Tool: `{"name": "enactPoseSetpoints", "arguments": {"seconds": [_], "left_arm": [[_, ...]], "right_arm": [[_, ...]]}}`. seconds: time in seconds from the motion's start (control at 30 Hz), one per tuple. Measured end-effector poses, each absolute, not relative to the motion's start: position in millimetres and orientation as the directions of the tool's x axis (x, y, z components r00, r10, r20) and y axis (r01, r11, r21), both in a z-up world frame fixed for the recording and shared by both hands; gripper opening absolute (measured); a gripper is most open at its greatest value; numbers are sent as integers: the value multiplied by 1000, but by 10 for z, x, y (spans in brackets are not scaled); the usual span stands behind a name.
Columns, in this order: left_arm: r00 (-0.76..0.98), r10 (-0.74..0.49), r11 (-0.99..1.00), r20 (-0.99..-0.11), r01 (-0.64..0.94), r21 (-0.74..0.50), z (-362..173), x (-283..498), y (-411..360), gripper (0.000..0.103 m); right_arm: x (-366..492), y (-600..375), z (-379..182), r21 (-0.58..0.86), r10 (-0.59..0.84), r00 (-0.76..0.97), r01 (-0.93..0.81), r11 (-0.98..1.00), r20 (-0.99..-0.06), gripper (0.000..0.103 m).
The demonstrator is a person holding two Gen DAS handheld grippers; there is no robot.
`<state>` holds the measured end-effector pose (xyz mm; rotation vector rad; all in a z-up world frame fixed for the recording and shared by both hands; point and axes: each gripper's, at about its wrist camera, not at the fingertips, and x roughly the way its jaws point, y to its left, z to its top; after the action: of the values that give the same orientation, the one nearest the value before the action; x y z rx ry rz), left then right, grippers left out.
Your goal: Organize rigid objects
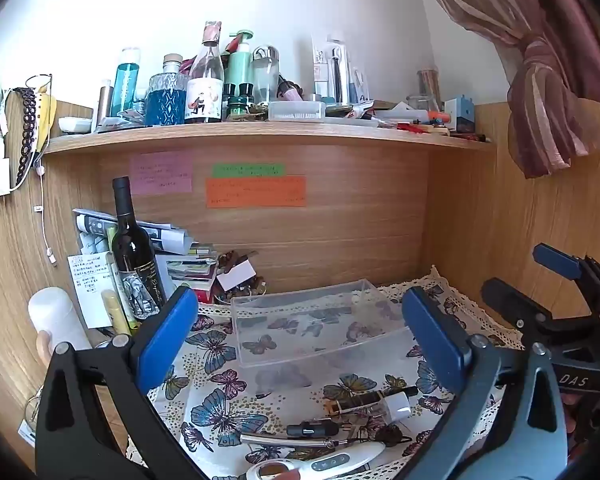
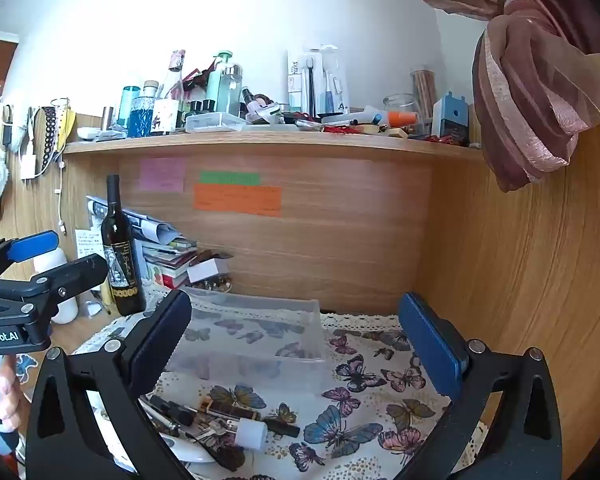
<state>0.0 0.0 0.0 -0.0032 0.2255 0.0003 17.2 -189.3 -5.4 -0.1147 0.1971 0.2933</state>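
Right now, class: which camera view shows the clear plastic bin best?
The left wrist view: the clear plastic bin sits unobstructed, all four walls visible. In the right wrist view the bin is partly cut off by one claw finger.

I see a dark wine bottle (image 1: 134, 258) standing at the desk's back left corner, against a stack of papers and books (image 1: 168, 248). Pink (image 1: 161, 173), green (image 1: 248, 169) and orange (image 1: 256, 192) sticky notes cling to the back panel. A crowded shelf (image 1: 260, 134) runs above, a knotted curtain (image 1: 548, 92) hanging right.
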Motion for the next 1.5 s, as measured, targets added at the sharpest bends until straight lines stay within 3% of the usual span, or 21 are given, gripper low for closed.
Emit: {"name": "enactPoseSetpoints", "arguments": {"seconds": [0.53, 1.5], "left_arm": [[971, -29, 998, -239, 17, -52, -28, 2, 84, 103], [974, -29, 999, -224, 21, -34, -6, -34, 46, 103]], "right_arm": [[172, -1844, -69, -90, 269, 942, -291, 952, -201, 103], [213, -1888, -41, -48, 277, 938, -292, 955, -211, 103]]}}
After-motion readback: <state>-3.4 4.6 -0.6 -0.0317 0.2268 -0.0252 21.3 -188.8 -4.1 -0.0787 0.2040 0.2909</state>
